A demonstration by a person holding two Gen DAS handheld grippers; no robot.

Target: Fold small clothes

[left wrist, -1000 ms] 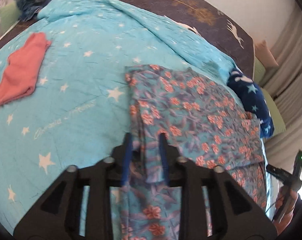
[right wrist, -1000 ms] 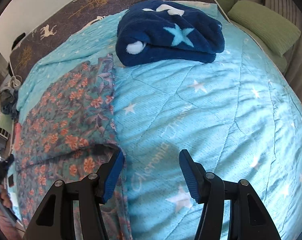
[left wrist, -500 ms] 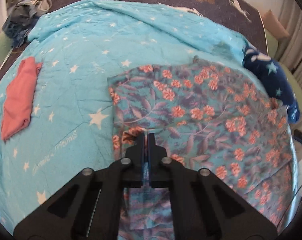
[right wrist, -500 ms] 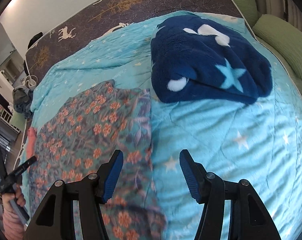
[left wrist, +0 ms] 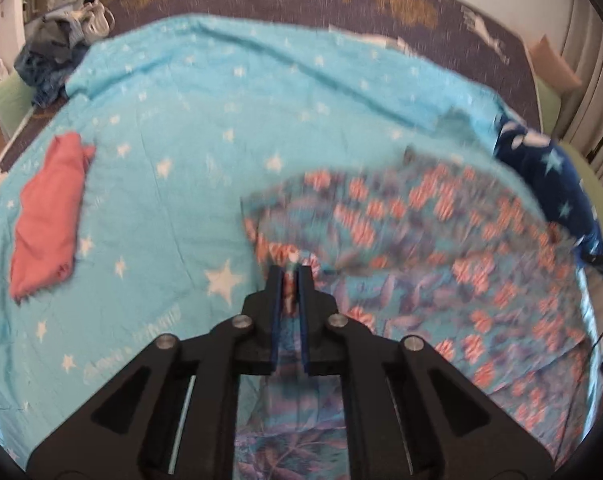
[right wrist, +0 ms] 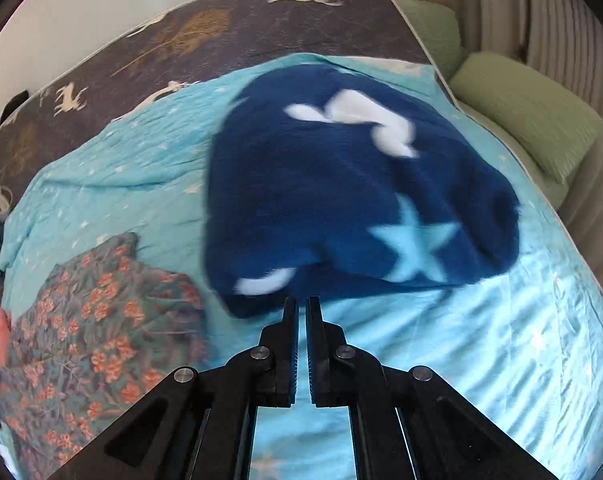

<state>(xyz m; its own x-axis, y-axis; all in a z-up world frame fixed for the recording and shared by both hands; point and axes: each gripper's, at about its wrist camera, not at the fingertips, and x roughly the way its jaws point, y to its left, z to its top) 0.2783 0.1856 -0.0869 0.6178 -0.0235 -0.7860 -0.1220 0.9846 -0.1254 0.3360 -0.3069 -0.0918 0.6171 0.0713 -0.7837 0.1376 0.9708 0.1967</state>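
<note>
A floral garment point(left wrist: 441, 248), teal with orange flowers, lies spread on the turquoise star quilt point(left wrist: 189, 152). My left gripper point(left wrist: 290, 270) is shut on a fold of its near left edge and holds it lifted; the view is motion-blurred. In the right wrist view the same floral garment point(right wrist: 101, 320) lies at the lower left. My right gripper point(right wrist: 301, 304) is shut with nothing visible between its fingers, hovering over the quilt point(right wrist: 461, 340) just in front of a folded navy fleece point(right wrist: 361, 200) with stars.
A folded coral-pink garment point(left wrist: 47, 216) lies at the quilt's left. A heap of dark clothes point(left wrist: 53, 56) sits at the far left corner. The navy fleece point(left wrist: 557, 176) lies at the right. Green pillows point(right wrist: 529, 116) line the bed's right side.
My right gripper closed from wide open and swung right toward the navy fleece. My left gripper, which shut on the floral edge earlier, pulled it further over the garment.
</note>
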